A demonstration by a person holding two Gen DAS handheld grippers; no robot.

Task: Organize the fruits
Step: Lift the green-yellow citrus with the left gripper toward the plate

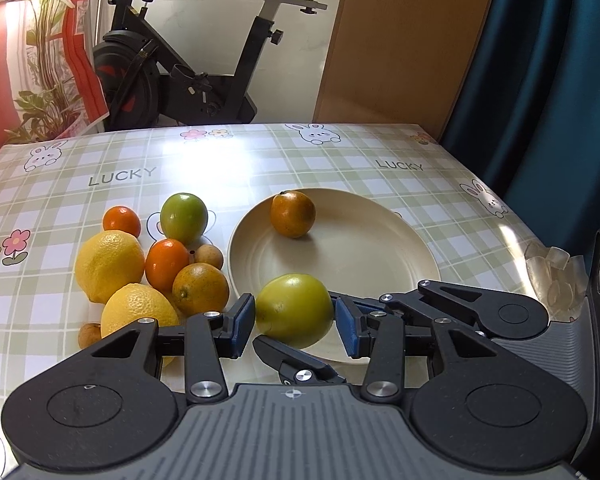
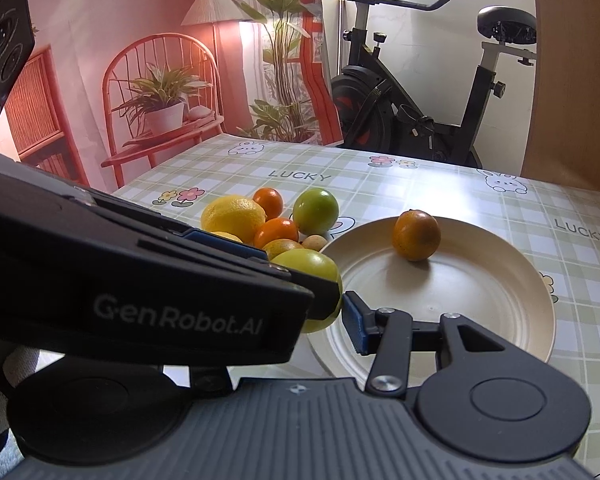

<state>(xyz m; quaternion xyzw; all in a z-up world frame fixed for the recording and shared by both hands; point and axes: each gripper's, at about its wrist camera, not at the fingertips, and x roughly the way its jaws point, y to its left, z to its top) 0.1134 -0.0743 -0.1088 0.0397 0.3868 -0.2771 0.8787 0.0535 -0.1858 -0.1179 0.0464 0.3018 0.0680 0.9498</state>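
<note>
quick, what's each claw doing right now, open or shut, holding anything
Left claw: shut on the yellow-green fruit at the plate rim.
Right claw: cannot tell; one finger hidden.

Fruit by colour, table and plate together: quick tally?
Yellow lemons: 2
Green or yellow-green round fruit: 2, one on the table, one between the left gripper fingers
Orange citrus: 4, one on the plate, namely; others
Small tan fruit: 2
Total: 10
</note>
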